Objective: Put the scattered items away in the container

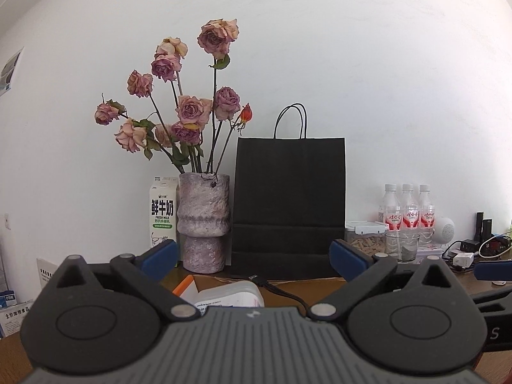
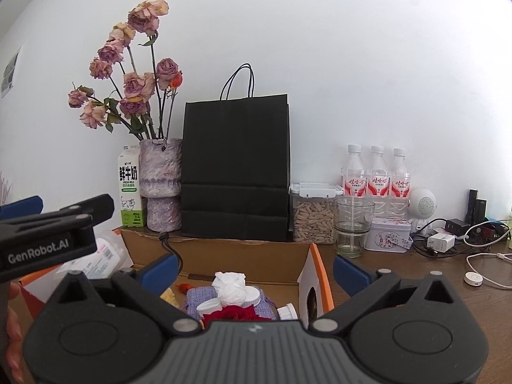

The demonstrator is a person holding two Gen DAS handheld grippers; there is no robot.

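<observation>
An open cardboard box [image 2: 224, 257] with orange-edged flaps sits on the brown table. Inside lie a crumpled white tissue [image 2: 228, 283], white caps [image 2: 209, 305], a lilac cloth pouch [image 2: 200, 294] and a red rose [image 2: 236, 313]. My right gripper [image 2: 254, 270] is open and empty above the box. My left gripper [image 1: 252, 254] is open and empty, above a clear plastic packet [image 1: 230, 294] and a black cable [image 1: 275, 289]. The left gripper also shows at the left of the right wrist view [image 2: 48, 236].
A black paper bag [image 2: 235, 172], a vase of dried roses [image 2: 160, 185] and a milk carton [image 2: 129, 188] stand behind the box. At the right are a seed jar [image 2: 315, 217], a glass [image 2: 352, 224], three bottles [image 2: 377, 176], a tin [image 2: 388, 235], chargers and cables [image 2: 473, 243].
</observation>
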